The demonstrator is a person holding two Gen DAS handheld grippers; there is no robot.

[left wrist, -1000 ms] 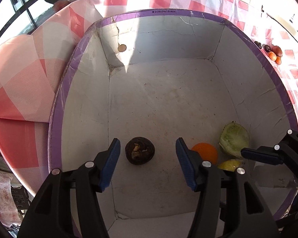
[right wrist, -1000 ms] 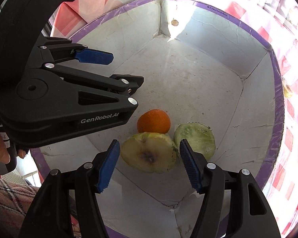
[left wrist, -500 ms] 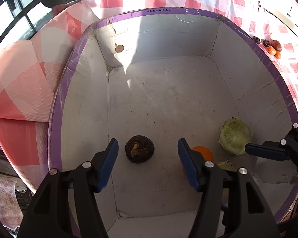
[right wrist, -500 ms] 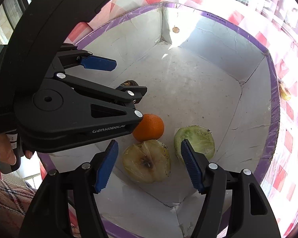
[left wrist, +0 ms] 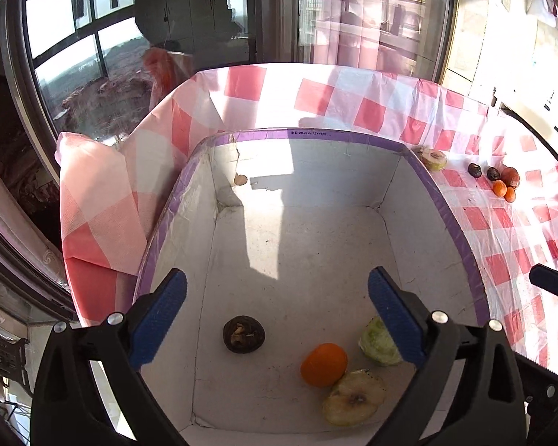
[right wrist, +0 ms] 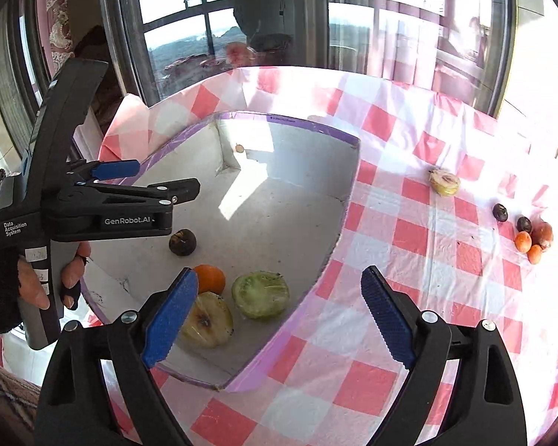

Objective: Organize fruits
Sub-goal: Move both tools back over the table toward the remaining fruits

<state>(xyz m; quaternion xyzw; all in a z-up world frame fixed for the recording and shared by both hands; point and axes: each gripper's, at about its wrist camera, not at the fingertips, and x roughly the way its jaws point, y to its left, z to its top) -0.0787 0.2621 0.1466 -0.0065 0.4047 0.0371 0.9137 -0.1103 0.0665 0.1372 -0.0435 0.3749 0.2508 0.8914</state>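
Observation:
A white box with a purple rim [left wrist: 461, 245] [right wrist: 338, 230] stands on the checked cloth. In it lie a dark brown fruit [left wrist: 243, 334] [right wrist: 182, 242], an orange [left wrist: 323, 364] [right wrist: 210, 278], a green half fruit [left wrist: 377, 343] [right wrist: 260, 294] and a yellow half apple [left wrist: 353, 397] [right wrist: 206, 320]. My left gripper [left wrist: 277, 317] [right wrist: 145, 178] is open and empty above the box. My right gripper [right wrist: 279, 319] is open and empty above the box's near right rim.
On the red-and-white checked cloth [right wrist: 427, 297] outside the box lie a cut half fruit [left wrist: 433, 159] [right wrist: 444, 183], two dark small fruits [right wrist: 500, 212], a red fruit [right wrist: 542, 233] and two small orange fruits [right wrist: 522, 241]. Windows stand behind the table.
Both grippers have lifted up and back out of the box, so the whole box and the table now show. The fruits in the box stay in place.

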